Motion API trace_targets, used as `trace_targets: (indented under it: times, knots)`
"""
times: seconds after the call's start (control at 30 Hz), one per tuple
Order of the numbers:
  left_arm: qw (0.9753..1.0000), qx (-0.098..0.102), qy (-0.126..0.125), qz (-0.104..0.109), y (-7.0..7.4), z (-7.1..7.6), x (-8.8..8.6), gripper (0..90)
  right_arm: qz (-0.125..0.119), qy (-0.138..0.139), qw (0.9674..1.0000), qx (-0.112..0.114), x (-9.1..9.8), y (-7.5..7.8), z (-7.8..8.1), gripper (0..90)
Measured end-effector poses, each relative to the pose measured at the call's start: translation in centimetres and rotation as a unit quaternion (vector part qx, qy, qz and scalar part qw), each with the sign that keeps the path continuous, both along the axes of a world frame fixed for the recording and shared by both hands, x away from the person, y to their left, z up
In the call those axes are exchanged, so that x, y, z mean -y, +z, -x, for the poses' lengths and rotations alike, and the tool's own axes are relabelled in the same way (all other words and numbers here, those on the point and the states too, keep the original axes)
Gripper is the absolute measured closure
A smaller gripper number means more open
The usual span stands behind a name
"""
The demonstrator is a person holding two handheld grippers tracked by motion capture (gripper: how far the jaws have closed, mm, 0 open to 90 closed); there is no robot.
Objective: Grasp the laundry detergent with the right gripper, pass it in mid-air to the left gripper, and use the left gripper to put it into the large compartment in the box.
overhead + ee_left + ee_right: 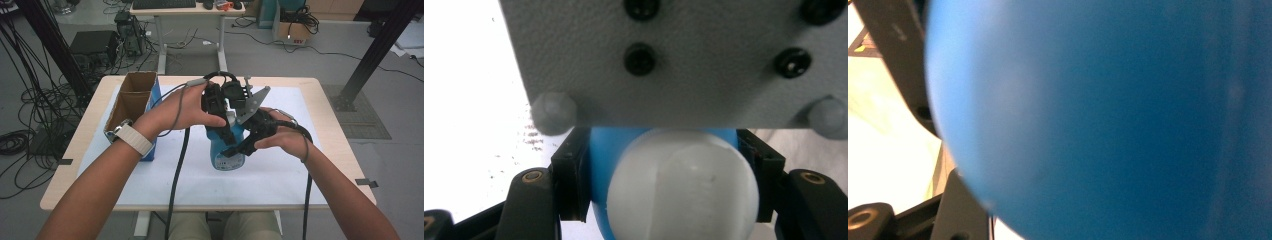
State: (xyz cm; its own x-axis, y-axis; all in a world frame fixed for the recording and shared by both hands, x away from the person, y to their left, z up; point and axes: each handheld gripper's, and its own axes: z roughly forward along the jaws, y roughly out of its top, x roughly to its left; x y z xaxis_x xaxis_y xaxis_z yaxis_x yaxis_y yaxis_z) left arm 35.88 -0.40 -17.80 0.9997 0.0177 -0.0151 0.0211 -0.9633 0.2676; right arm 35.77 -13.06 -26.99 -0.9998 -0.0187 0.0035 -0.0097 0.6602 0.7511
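Observation:
A blue bottle (227, 154) with a white cap stands on the white mat (280, 172) at the middle of the table. My left gripper (226, 119) reaches over its top. In the left gripper view the black pads (571, 182) press on both sides of the white cap (681, 187), with the blue bottle (601, 160) beneath. My right gripper (240, 145) comes in from the right and is shut on the bottle's body. Its blue wall (1098, 120) sits right against the right gripper view's camera. A grey plate (664, 55) hangs close above the cap.
An open cardboard box (131, 97) with a blue side stands at the table's left, beside the left forearm. Black cables (177, 170) trail from both grippers toward the front edge. Beyond the table are a desk, boxes and tangled cables on the floor.

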Motion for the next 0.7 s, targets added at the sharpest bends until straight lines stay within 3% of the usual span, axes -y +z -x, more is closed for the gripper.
trace_targets:
  times: [0.7]
  knots:
    - [1.0,0.004,-0.002,-0.002,0.08,0.09,0.23,37.7,-0.001,-0.005,1.0,0.004,0.15,0.09,0.11,43.4]
